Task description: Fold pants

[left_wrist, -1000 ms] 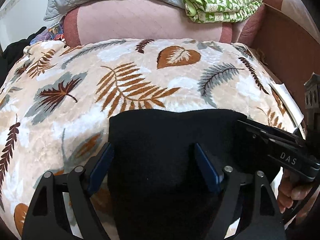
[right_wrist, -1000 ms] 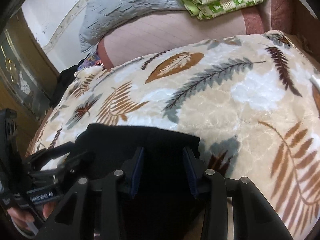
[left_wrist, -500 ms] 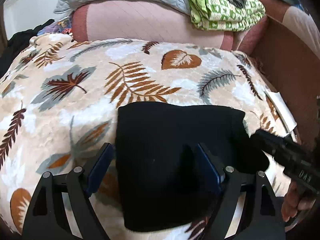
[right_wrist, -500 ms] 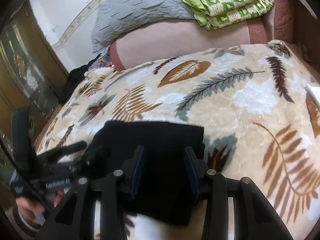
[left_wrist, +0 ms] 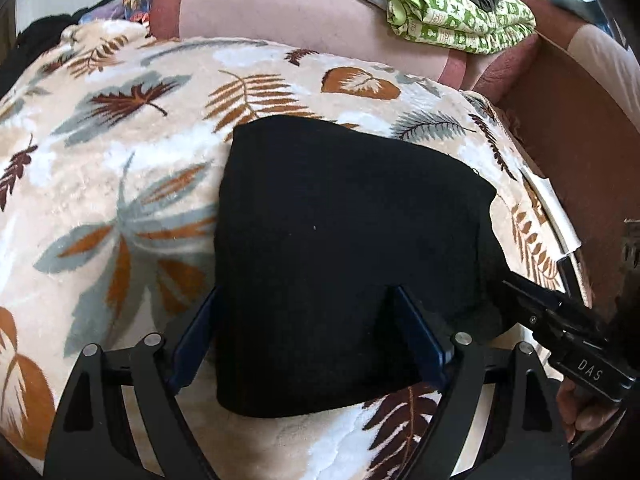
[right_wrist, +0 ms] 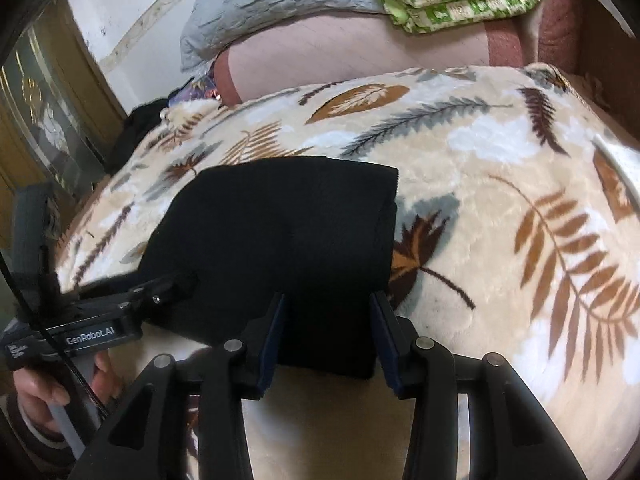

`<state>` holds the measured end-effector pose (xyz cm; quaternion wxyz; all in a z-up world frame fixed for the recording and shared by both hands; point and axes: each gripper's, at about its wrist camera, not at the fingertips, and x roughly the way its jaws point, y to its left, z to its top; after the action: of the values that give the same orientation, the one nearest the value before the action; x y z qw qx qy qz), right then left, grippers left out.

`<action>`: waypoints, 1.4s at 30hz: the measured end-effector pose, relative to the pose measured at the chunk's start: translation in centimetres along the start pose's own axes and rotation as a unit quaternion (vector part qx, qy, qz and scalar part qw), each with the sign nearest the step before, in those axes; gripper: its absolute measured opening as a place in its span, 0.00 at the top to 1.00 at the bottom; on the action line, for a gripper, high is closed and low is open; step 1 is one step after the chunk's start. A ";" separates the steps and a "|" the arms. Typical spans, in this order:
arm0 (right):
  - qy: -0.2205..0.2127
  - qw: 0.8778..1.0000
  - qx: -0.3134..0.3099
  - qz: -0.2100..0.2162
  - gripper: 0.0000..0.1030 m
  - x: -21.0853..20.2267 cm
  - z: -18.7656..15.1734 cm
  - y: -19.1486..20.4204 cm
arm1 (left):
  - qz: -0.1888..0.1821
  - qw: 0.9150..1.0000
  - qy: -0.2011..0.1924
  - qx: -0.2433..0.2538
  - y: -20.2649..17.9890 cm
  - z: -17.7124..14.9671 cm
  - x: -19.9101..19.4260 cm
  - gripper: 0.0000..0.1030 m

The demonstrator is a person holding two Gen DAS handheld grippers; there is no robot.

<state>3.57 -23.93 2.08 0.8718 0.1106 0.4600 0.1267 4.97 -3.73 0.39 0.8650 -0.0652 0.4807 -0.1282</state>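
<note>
The black pants (left_wrist: 344,248) lie folded into a compact rectangle on the leaf-patterned blanket (left_wrist: 120,184); they also show in the right wrist view (right_wrist: 280,232). My left gripper (left_wrist: 308,320) is open, its blue-padded fingers straddling the near edge of the fold. My right gripper (right_wrist: 328,320) is open over the fold's near right corner. In the left wrist view the right gripper's fingers (left_wrist: 532,300) touch the fold's right side. In the right wrist view the left gripper's fingers (right_wrist: 160,292) rest at the fold's left side.
A pink bolster (left_wrist: 304,20) lies at the back of the bed with a grey quilt (right_wrist: 280,4) and a green-and-white folded cover (left_wrist: 452,4) on it. A brown wooden bed frame (left_wrist: 576,128) runs along the right. Dark clothes (right_wrist: 136,128) lie at the far left.
Both grippers have drawn back toward me and risen. More of the folded pants and the blanket in front of them now shows. The fold stays put.
</note>
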 end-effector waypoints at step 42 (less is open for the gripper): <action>0.002 0.990 0.099 0.102 0.43 3.8 1.7 -2.6 | -0.048 0.999 0.007 -0.020 2.5 1.9 2.1 0.04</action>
<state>7.38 -25.33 -0.72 0.8381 0.2430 0.4583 0.1689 8.00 -1.91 -0.91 0.8528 -0.1047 0.4858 -0.1604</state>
